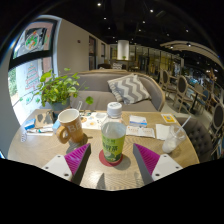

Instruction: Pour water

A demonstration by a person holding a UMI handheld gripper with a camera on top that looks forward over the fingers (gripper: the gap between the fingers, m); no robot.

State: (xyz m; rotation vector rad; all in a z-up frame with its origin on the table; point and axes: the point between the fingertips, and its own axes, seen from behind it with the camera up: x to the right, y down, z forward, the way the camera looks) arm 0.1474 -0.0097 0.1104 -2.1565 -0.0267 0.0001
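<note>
— Fingers (76,158) of the gripper (111,160) are wide open, one on each side of the water bottle (113,134). They are not touching it.

— Why does the bottle stand there?

— It sits upright on a red coaster (113,158), close to us, so it is easy to grab. Its cap is on.

— Where will the water go?

— Maybe into the brown mug (70,125) just to the left, or the clear glass (172,138) off to the right. I cannot tell which.

— What else is there?

— A green plant (55,90) far on the left of the table (30,150).
</note>
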